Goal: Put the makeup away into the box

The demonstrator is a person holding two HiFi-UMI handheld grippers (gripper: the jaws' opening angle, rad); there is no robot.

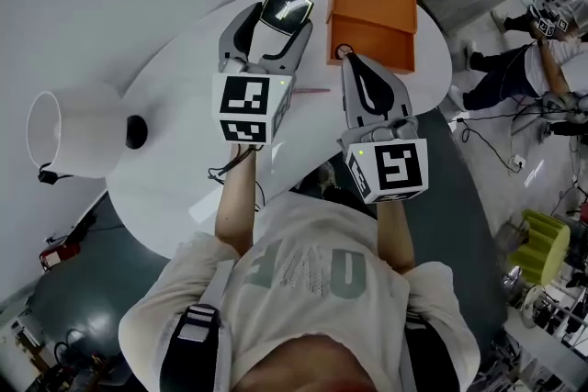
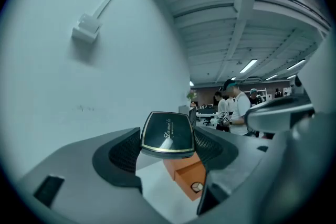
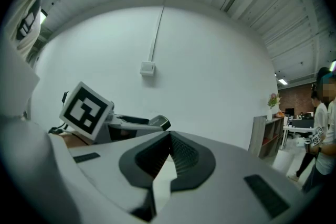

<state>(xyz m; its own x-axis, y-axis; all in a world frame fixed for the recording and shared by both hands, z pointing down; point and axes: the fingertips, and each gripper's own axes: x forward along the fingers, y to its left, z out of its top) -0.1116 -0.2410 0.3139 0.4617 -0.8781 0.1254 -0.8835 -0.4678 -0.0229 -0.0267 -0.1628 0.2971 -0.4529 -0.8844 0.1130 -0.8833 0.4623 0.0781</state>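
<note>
Left gripper (image 1: 278, 16) clamps black compact (image 2: 167, 132); right gripper (image 3: 169, 139) closed, empty. Orange box (image 1: 372, 14): small item possibly inside.

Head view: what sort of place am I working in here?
Probably an open-plan lab or workshop, not a home: loose cables trail beside the white table, other people stand in the background, and strip lights line an exposed ceiling.

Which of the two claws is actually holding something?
The left gripper: its jaws clamp a black compact with a gold rim. The right gripper has its jaws closed together on nothing.
</note>
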